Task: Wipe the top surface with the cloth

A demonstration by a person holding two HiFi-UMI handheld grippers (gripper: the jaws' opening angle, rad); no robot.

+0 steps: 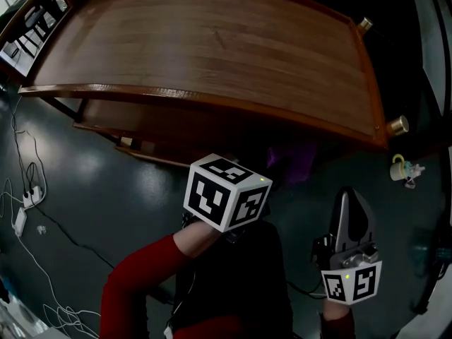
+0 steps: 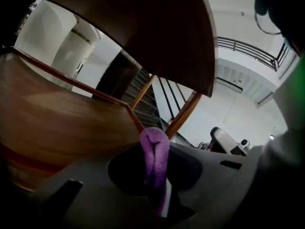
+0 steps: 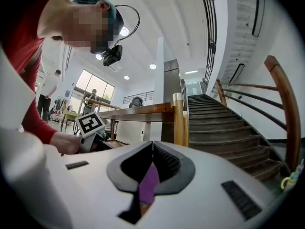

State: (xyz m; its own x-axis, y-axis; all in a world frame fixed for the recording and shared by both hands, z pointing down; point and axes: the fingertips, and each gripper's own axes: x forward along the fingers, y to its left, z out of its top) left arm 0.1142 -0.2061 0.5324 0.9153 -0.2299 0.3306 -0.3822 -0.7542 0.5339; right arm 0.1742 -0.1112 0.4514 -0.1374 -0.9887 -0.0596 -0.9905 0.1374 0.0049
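The brown wooden table top (image 1: 205, 48) fills the upper head view and is bare. My left gripper (image 1: 268, 175), behind its marker cube (image 1: 227, 193), sits just below the table's near edge and is shut on a purple cloth (image 1: 293, 162). In the left gripper view the cloth (image 2: 155, 151) stands folded between the closed jaws, with the table surface (image 2: 57, 113) at the left. My right gripper (image 1: 351, 195) hangs lower right, off the table, jaws shut. In the right gripper view its tips (image 3: 152, 147) meet; a purple strip (image 3: 149, 182) shows low between them, and what it is I cannot tell.
Brass-capped posts (image 1: 397, 125) (image 1: 364, 25) stand at the table's right corners. A lower shelf (image 1: 141, 129) lies under the top. Cables (image 1: 28, 189) trail over the dark floor at left, and a small pale cup (image 1: 402, 168) sits at right. A staircase (image 3: 219, 123) rises behind.
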